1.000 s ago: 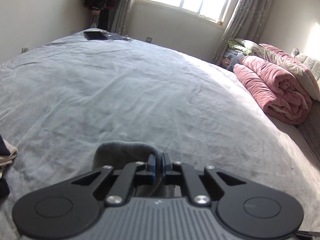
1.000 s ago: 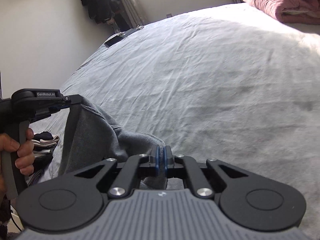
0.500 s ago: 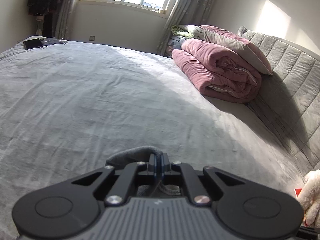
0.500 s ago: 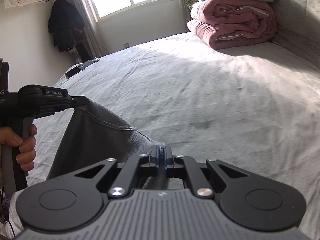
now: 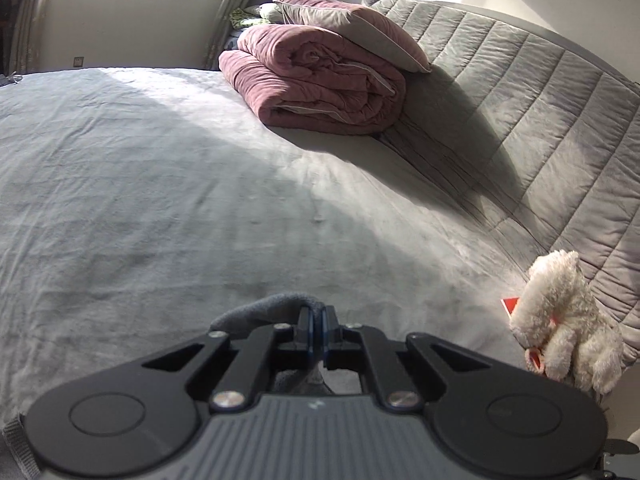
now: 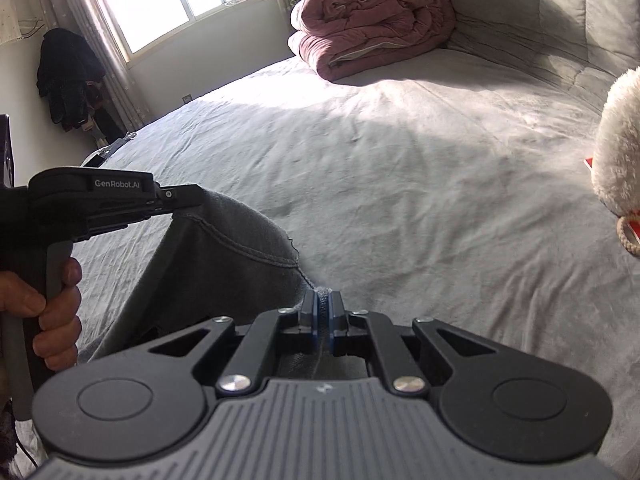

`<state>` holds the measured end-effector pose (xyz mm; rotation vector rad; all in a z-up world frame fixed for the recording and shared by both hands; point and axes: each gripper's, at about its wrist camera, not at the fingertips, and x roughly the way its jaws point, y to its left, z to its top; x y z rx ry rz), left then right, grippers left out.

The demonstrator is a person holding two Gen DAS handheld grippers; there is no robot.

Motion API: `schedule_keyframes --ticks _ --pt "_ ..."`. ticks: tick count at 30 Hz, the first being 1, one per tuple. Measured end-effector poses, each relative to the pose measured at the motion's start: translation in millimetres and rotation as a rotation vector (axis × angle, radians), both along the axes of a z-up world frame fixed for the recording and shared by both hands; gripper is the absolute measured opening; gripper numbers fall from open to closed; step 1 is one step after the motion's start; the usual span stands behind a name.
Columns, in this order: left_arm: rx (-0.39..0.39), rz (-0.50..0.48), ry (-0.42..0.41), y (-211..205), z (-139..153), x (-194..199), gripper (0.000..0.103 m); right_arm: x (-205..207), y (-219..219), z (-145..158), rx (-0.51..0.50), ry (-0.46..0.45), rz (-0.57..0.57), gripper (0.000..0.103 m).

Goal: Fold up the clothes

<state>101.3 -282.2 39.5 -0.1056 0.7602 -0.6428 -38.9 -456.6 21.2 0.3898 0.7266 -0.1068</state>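
A dark grey garment (image 6: 216, 264) hangs in the air above the grey bed (image 6: 400, 184), stretched between both grippers. My left gripper (image 5: 318, 314) is shut on one stitched edge of it; a small fold of the grey cloth (image 5: 264, 308) shows just past its fingers. In the right wrist view the left gripper (image 6: 188, 198) sits at the left, a hand wrapped around its handle. My right gripper (image 6: 323, 300) is shut on the other corner of the same edge. The rest of the garment drops out of sight below the grippers.
A rolled pink duvet (image 5: 320, 84) with a pillow (image 5: 352, 28) on top lies at the far end, by the quilted grey headboard (image 5: 540, 112). A white plush toy (image 5: 568, 320) sits at the right edge. Dark clothes (image 6: 66, 76) hang by the window.
Both grippers swung to the right across the bed with the garment held between them. The headboard, duvet and plush toy came into view; the dark item at the far left corner slid out.
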Motion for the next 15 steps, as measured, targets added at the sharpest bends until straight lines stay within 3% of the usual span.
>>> schedule_keyframes --ticks 9,15 --pt "0.075 -0.037 0.059 -19 -46 -38 0.004 -25 -6 -36 0.025 0.079 -0.013 0.007" --pt "0.106 -0.077 0.078 -16 -54 -45 0.005 -27 -5 -40 0.021 0.099 -0.012 0.016"
